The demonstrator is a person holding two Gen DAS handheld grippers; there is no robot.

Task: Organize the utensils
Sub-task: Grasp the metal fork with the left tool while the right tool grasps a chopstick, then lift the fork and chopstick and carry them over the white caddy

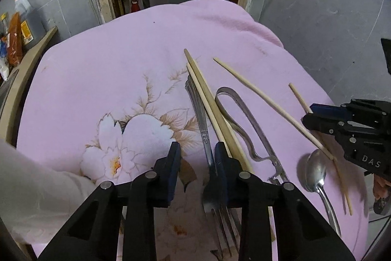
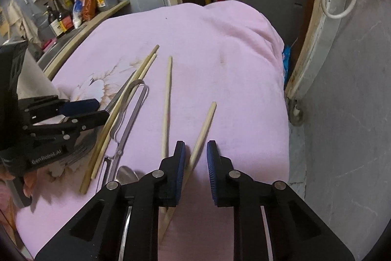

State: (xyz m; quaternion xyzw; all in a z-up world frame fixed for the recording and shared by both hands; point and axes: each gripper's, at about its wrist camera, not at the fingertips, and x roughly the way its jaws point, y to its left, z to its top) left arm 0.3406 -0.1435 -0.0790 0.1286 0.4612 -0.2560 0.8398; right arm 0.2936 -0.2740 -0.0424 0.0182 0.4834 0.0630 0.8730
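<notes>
Both grippers tilt down: left gripper [image 1: 197,151] over forks [image 1: 221,214] (fingers apart).

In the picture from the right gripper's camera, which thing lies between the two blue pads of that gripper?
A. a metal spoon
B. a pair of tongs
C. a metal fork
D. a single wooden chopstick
D: a single wooden chopstick runs up from between the pads of the right gripper, while the spoon and the tongs lie off to its left on the pink cloth.
</notes>
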